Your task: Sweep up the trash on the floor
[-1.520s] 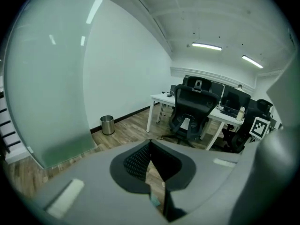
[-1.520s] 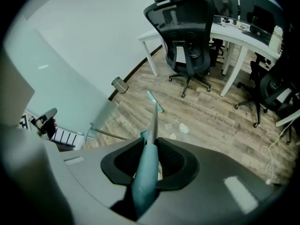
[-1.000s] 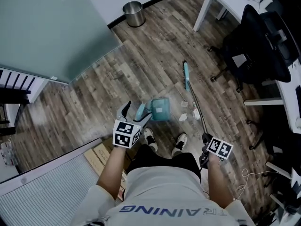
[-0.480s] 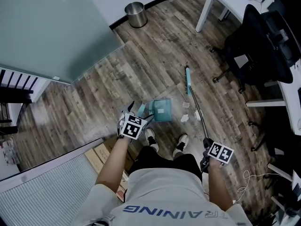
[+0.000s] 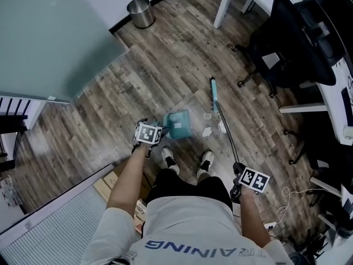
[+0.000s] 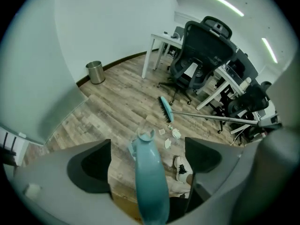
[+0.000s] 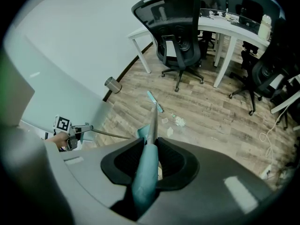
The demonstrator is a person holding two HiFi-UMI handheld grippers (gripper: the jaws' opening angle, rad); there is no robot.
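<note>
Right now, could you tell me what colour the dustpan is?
The dustpan is teal; head view.

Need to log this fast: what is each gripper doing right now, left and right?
Left gripper: open, jaws have just been opening; dustpan handle stands between them, ungripped.
Right gripper: closed on the broom handle.

A boxy teal dustpan (image 5: 179,124) sits low on the wood-plank floor (image 5: 165,65), its teal handle rising up on its left side. Just to its right lies the trash (image 5: 207,131), a few small white crumpled scraps close together. The broom (image 5: 213,91) has its narrow teal head resting on the planks just beyond the scraps. Its thin metal pole slants back past them to a teal grip.
</note>
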